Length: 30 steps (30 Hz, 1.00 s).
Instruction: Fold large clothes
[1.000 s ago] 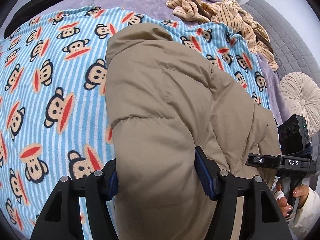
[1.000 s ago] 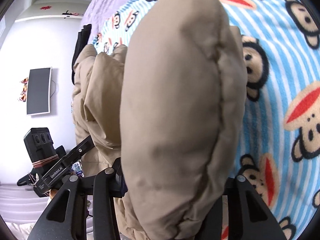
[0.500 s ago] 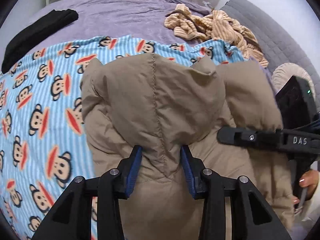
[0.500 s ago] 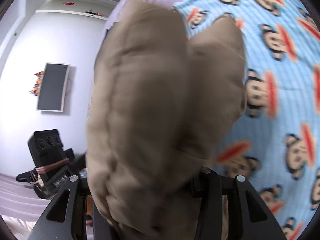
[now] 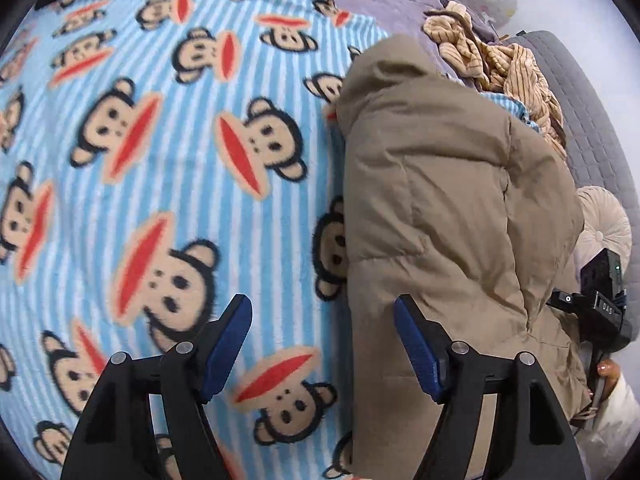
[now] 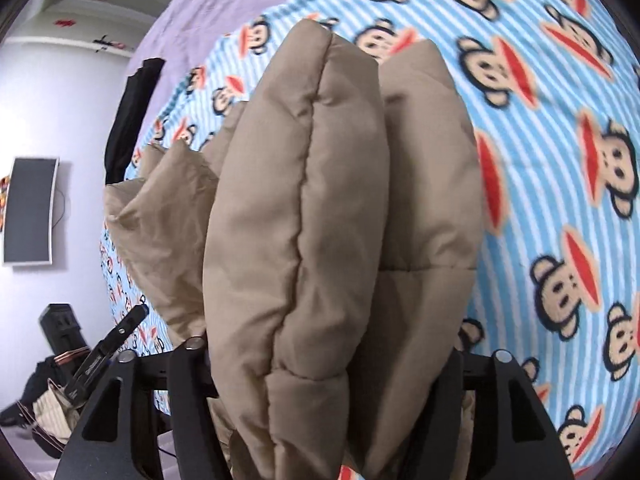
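While the jacket lies bunched on the bed, the two grippers stand differently.

Jacket: a tan puffy jacket rests on the monkey-print blanket, toward its right side in the left wrist view, folded over on itself in thick rolls.
Left gripper: the left gripper hovers over the blanket with its jaws spread wide and nothing between them; its right blue pad sits just at the jacket's left edge.
Right gripper: the right gripper has a thick double fold of the jacket pinched between its jaws, the padding bulging up in front of the camera.
Around: striped tan clothes are heaped beyond the jacket; a black garment lies on the purple bedsheet.
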Tool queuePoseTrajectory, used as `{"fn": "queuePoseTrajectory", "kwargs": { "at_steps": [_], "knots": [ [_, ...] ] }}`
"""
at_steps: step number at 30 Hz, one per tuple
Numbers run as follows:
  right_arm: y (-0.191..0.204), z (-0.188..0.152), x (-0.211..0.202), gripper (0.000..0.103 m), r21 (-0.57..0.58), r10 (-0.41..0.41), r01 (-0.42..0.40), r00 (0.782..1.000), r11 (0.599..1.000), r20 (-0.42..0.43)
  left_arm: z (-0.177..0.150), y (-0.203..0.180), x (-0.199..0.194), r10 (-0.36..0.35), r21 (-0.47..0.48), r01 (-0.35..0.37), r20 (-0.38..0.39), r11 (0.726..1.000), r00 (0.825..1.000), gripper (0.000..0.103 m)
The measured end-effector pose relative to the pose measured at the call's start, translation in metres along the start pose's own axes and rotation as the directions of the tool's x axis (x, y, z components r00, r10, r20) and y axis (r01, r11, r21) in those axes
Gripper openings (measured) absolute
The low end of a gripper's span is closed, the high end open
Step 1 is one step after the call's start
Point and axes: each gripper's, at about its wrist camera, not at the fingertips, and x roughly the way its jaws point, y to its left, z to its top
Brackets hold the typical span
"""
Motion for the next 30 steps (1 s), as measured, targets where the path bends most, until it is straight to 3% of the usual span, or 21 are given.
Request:
{"fn": "queuePoseTrajectory", "kwargs": {
  "at_steps": [1, 5, 6, 7, 13, 15, 19, 22, 27, 30],
  "knots": [
    [-0.007, -0.001, -0.002, 0.083, 0.014, 0.01, -0.01, 1.0, 1.0, -0.002, 0.0, 0.0, 0.009, -0.039, -0.01, 0.039, -0.016, 0.999, 0.999, 0.075],
    [-0.027, -0.004, -0.005, 0.089, 0.008, 0.076, -0.076, 0.997, 0.997, 0.008, 0.007, -0.004, 0.03, -0.187, -0.05, 0.186, -0.028, 0.981, 0.982, 0.075],
    [-0.027, -0.005, -0.007, 0.097, -0.015, 0.097, -0.097, 0.995, 0.995, 0.01, 0.009, -0.004, 0.034, -0.205, -0.065, 0.202, -0.03, 0.977, 0.978, 0.08],
    [-0.03, -0.011, -0.016, 0.103, -0.047, 0.118, -0.117, 0.993, 0.992, 0.009, 0.01, -0.006, 0.037, -0.195, -0.076, 0.193, -0.029, 0.978, 0.98, 0.089],
    [-0.012, -0.021, -0.028, 0.103, -0.158, 0.124, -0.129, 0.991, 0.979, -0.039, 0.012, -0.039, 0.047, -0.151, -0.027, 0.151, -0.027, 0.988, 0.988, 0.09],
    [-0.007, -0.015, -0.021, 0.103, -0.169, 0.077, -0.085, 0.996, 0.982, -0.055, 0.008, -0.061, 0.054, -0.133, 0.027, 0.134, -0.039, 0.991, 0.99, 0.09],
    [-0.001, 0.003, 0.005, 0.103, -0.21, -0.133, 0.109, 0.986, 0.972, -0.105, 0.005, -0.096, 0.06, -0.037, 0.145, 0.042, -0.037, 0.989, 0.999, 0.093],
    [-0.026, 0.013, 0.022, 0.103, -0.15, -0.087, 0.066, 0.987, 0.986, -0.137, 0.003, -0.079, 0.048, -0.046, 0.089, 0.045, 0.006, 0.995, 0.999, 0.093],
    [-0.059, 0.015, 0.031, 0.103, -0.08, 0.034, -0.047, 0.987, 0.996, -0.16, 0.007, -0.044, 0.066, -0.193, -0.047, 0.191, -0.052, 0.981, 0.98, 0.093],
    [-0.066, 0.014, 0.036, 0.103, -0.053, 0.087, -0.097, 0.982, 0.994, -0.168, 0.011, -0.054, 0.098, -0.32, -0.081, 0.312, -0.119, 0.947, 0.94, 0.095]
  ]
}}
